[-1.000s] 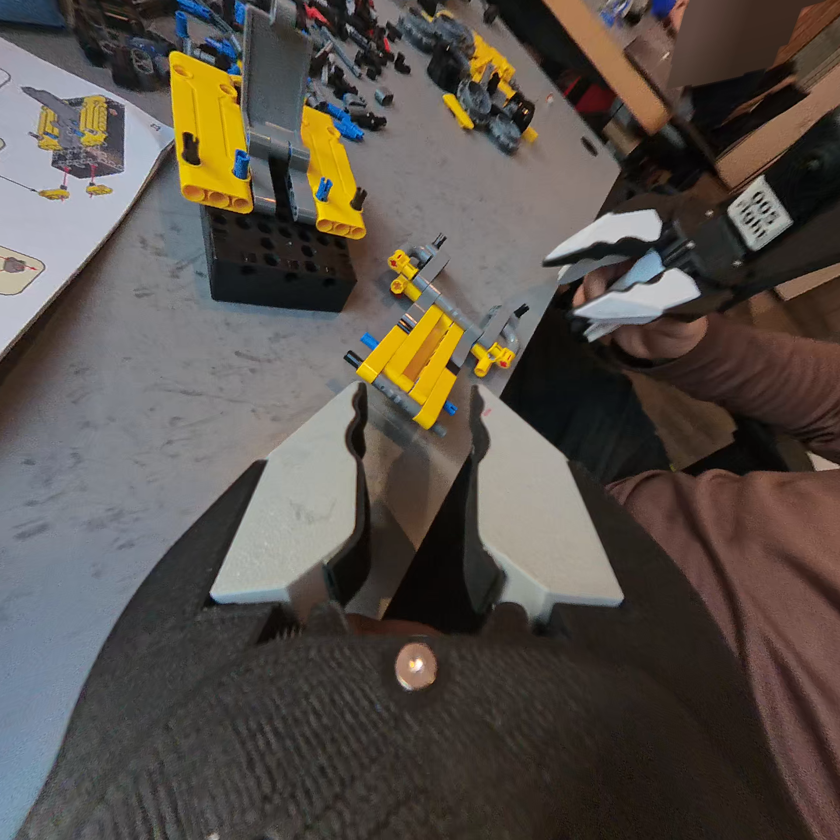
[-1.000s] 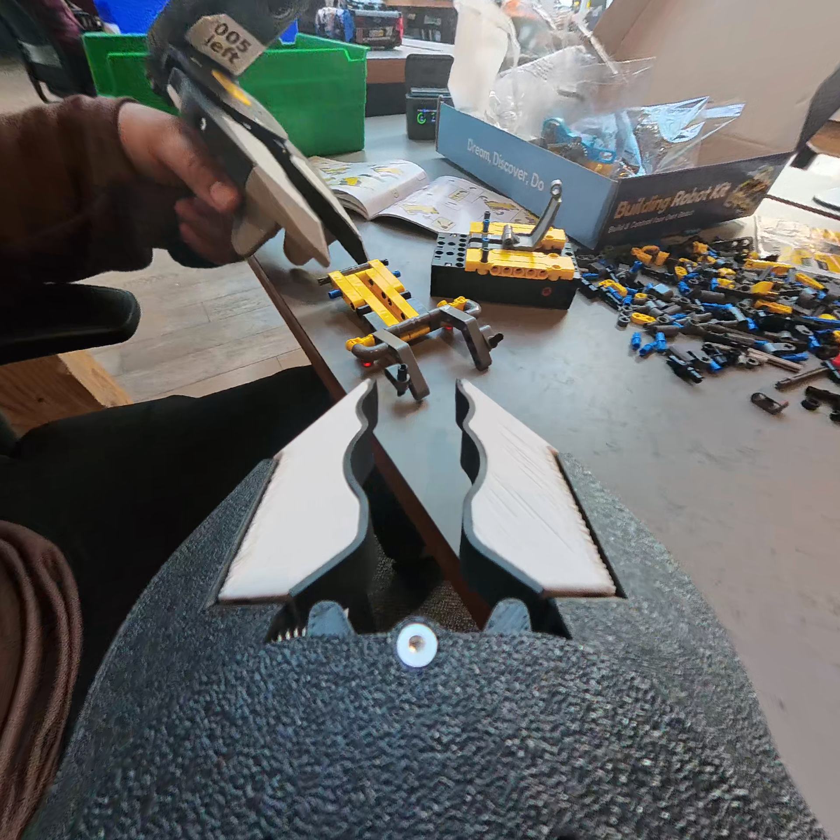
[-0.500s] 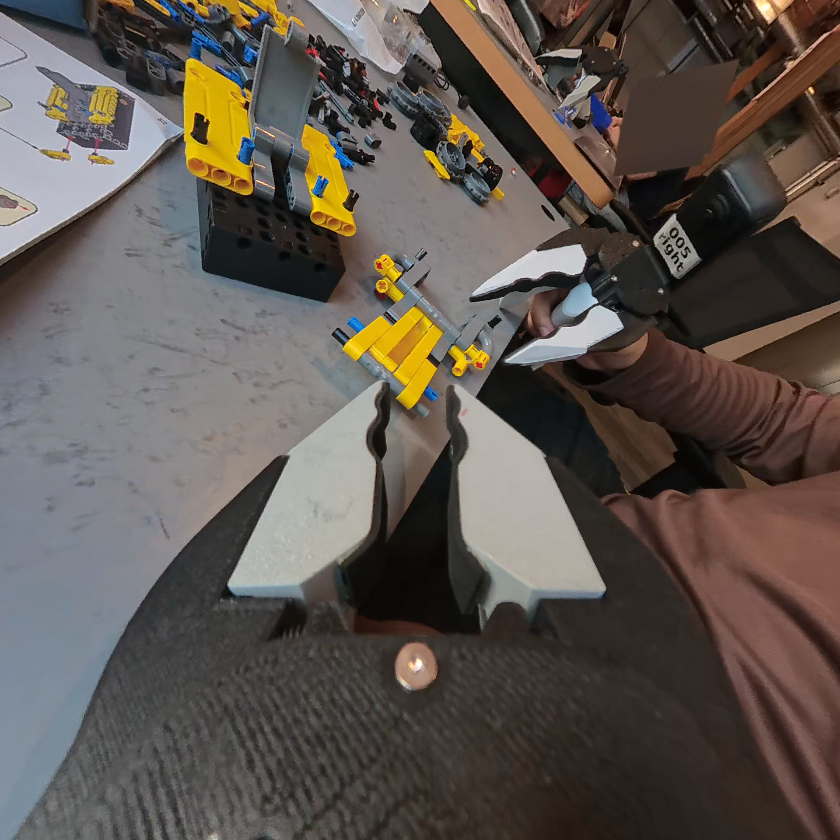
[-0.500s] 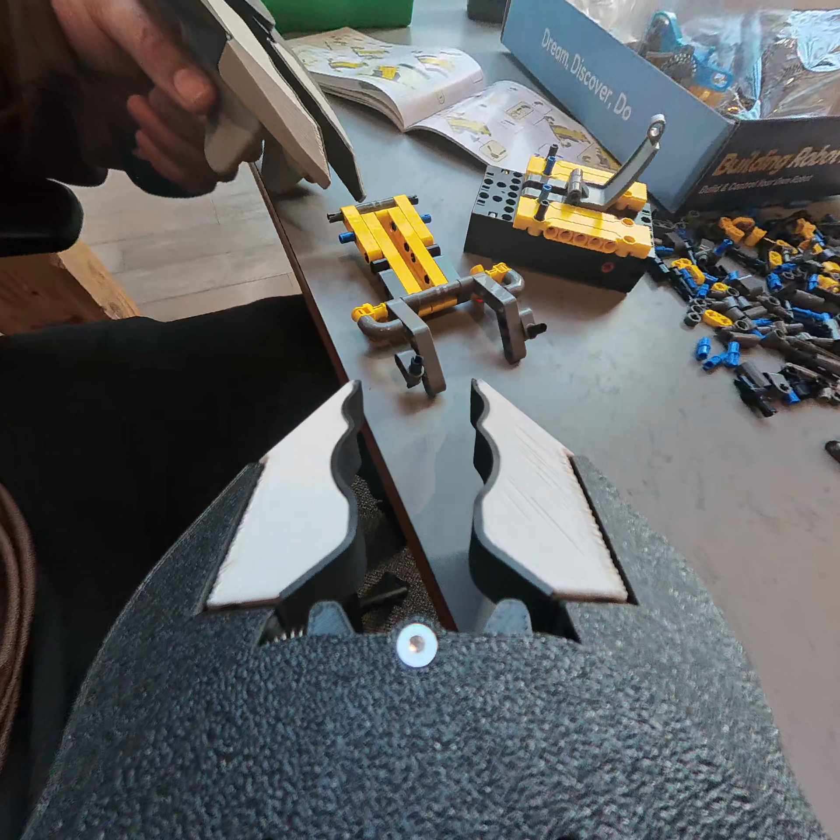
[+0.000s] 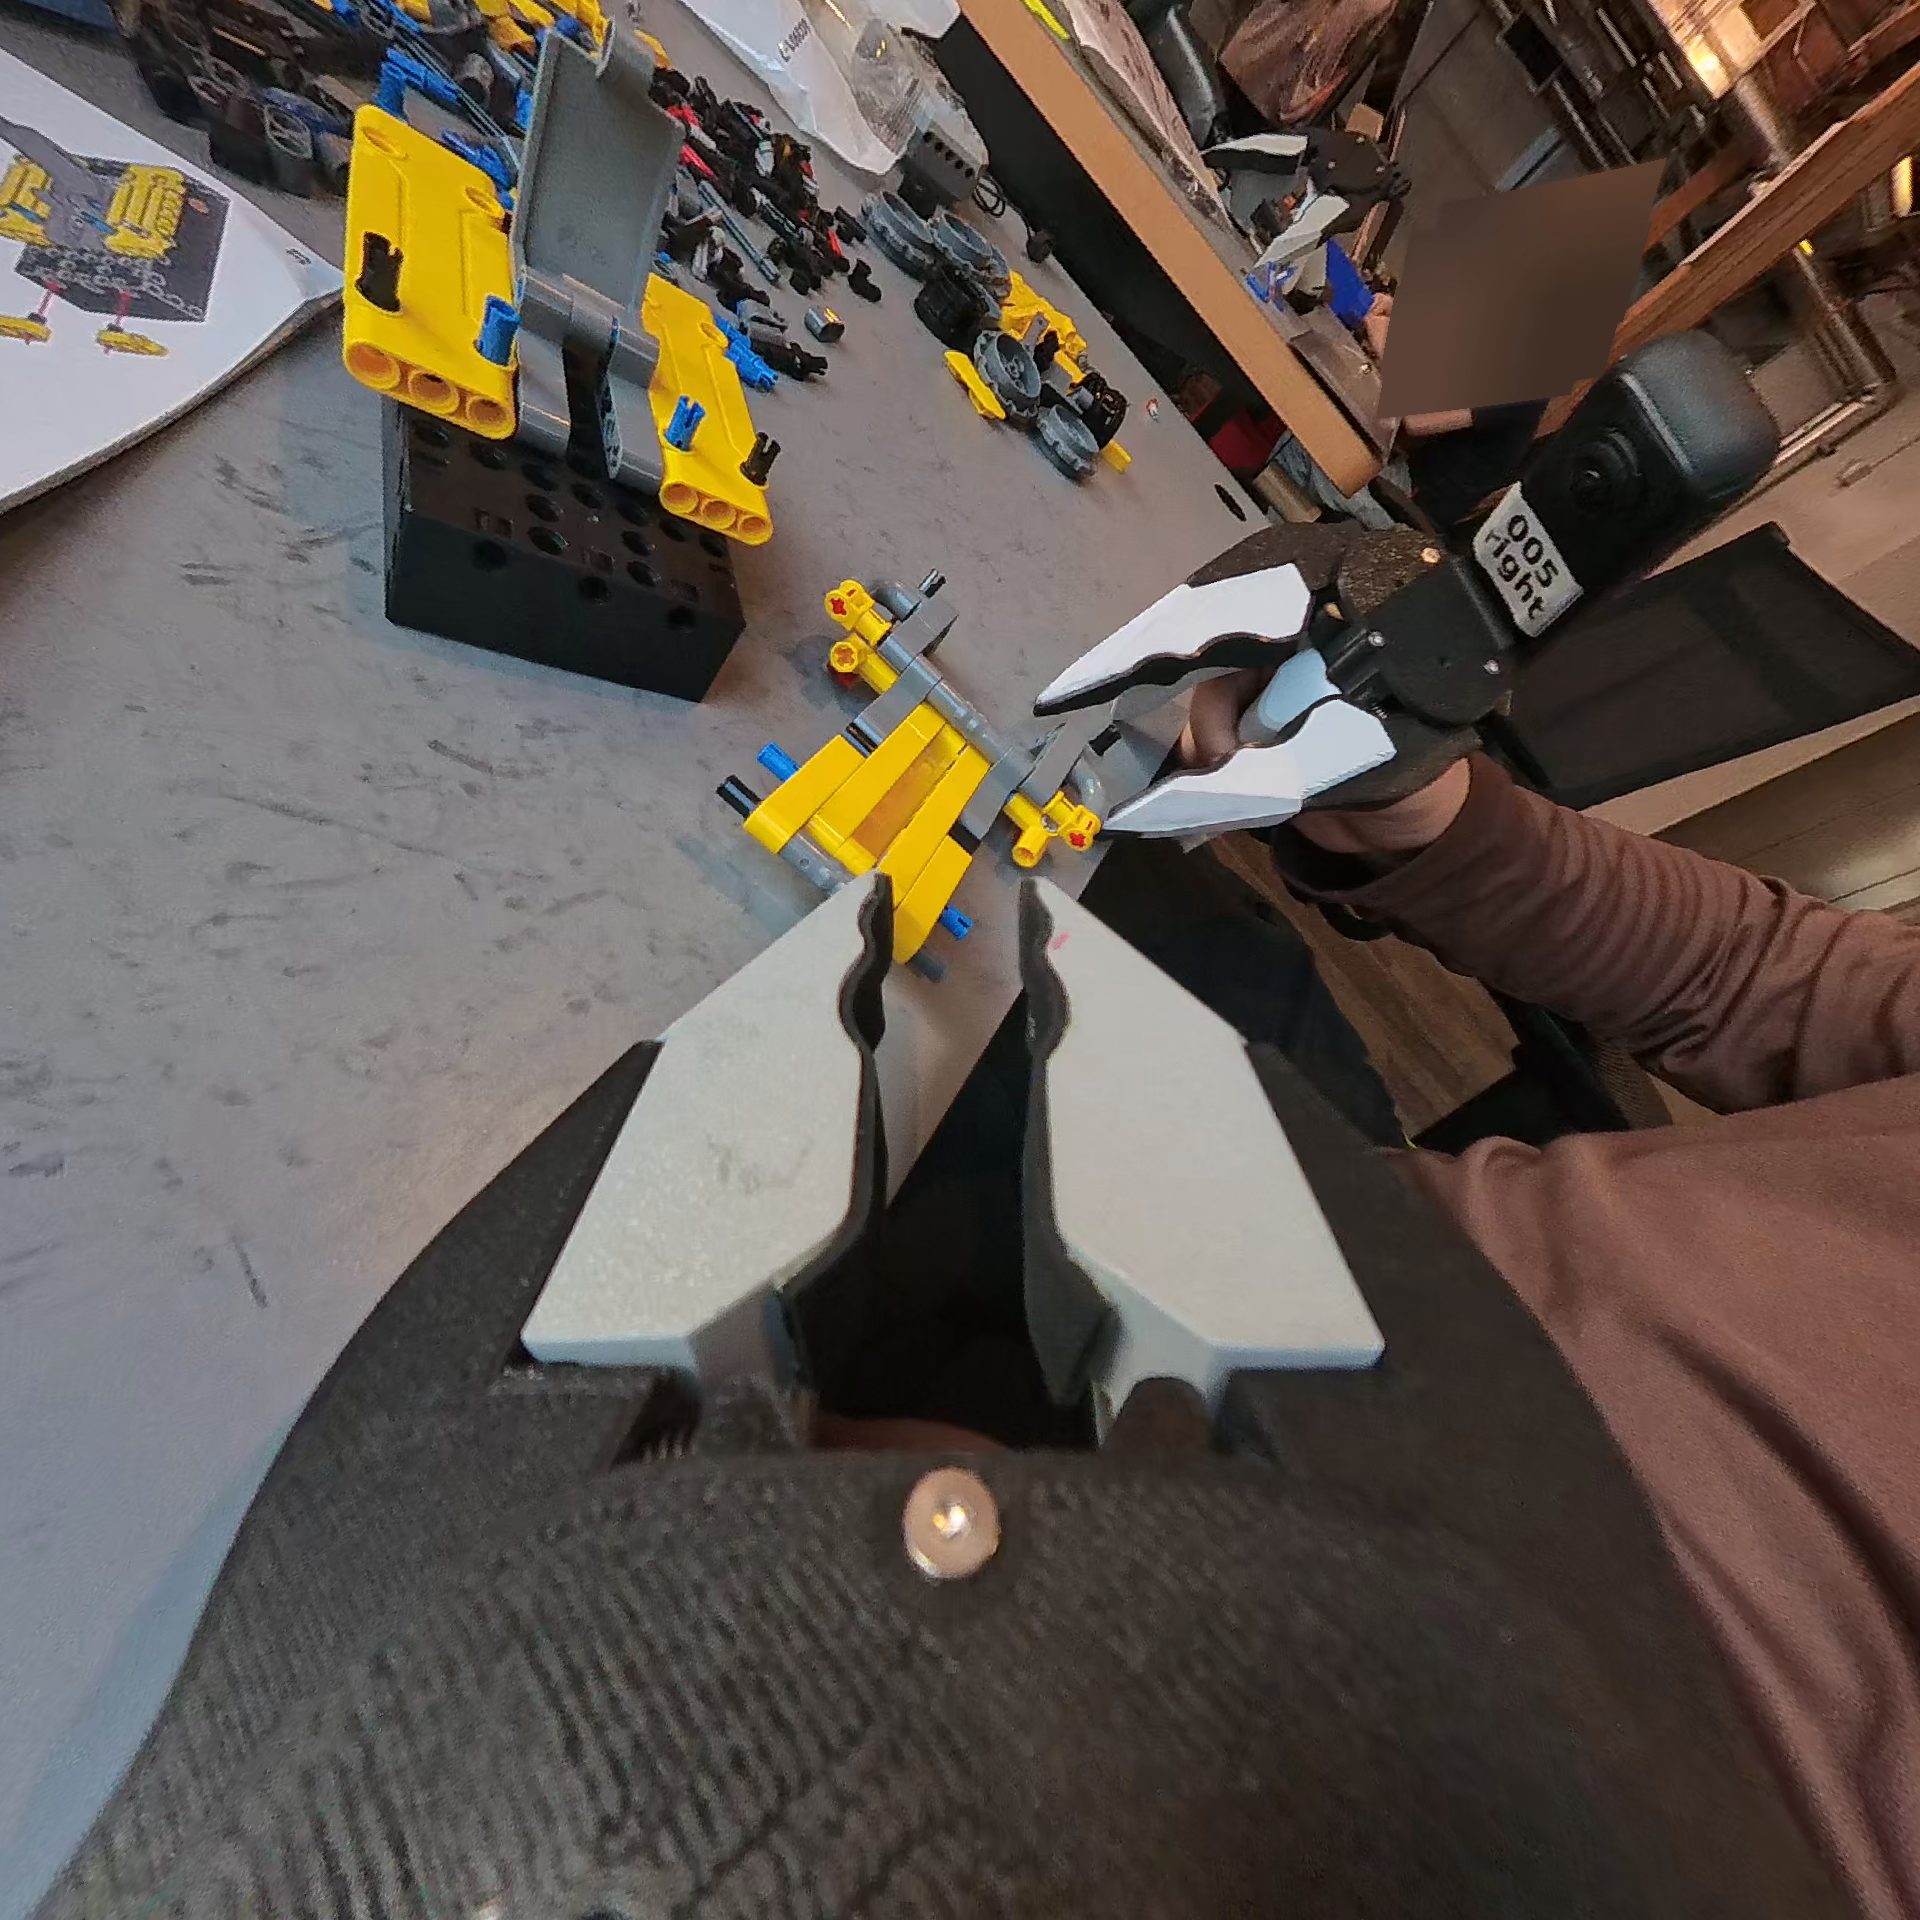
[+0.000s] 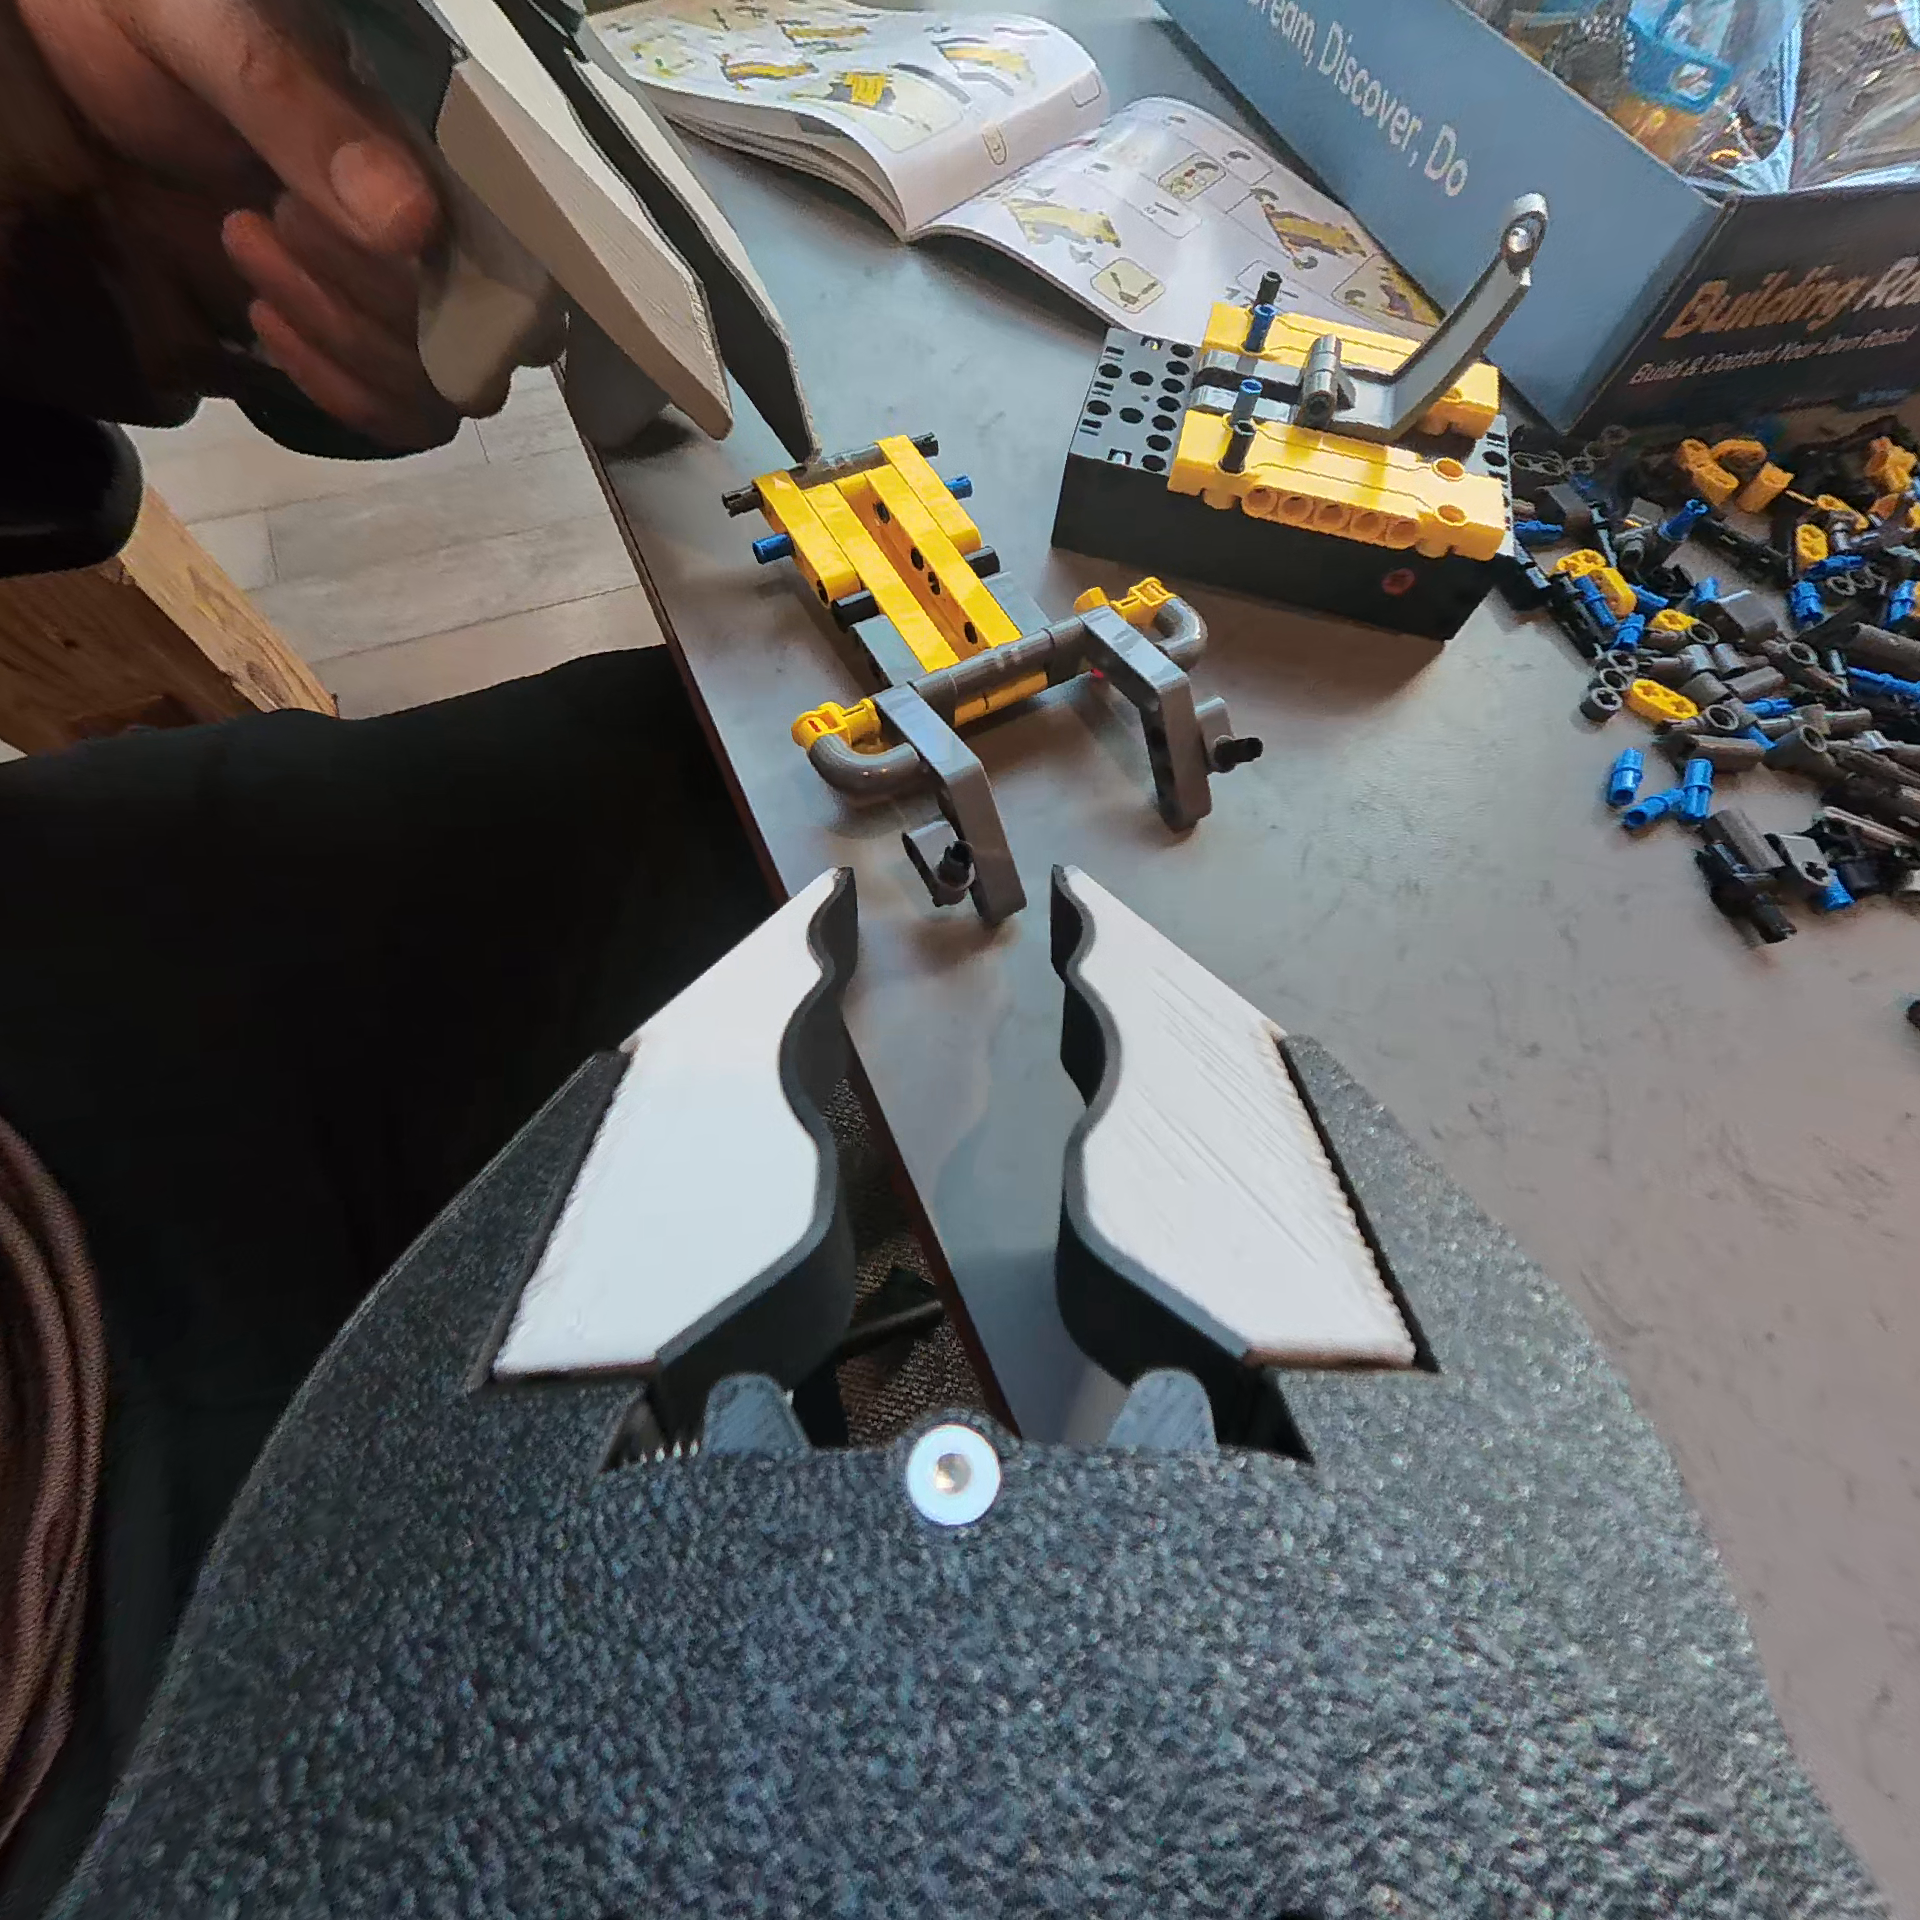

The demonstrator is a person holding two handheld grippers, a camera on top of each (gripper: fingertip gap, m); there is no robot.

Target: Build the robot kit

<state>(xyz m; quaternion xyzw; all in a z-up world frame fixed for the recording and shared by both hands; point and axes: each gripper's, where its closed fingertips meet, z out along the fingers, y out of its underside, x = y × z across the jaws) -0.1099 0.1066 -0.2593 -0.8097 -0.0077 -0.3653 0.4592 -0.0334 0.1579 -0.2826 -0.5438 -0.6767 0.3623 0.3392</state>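
A small yellow and grey brick assembly lies flat near the front edge of the grey table; it also shows in the right wrist view. My left gripper is open and empty, its tips just short of the assembly's yellow end. My right gripper is open and empty, its tips just short of the assembly's grey arms. The right gripper shows in the left wrist view beside the assembly's other end. The left gripper shows in the right wrist view at the far yellow end.
A black block topped with yellow beams and a grey lever stands behind the assembly, also in the right wrist view. An open instruction booklet, a blue box and several loose parts lie beyond. The table edge is close.
Both grippers have moved closer to the assembly from opposite ends and lowered toward the table. The right gripper's jaws have opened a little wider. The assembly has not moved.
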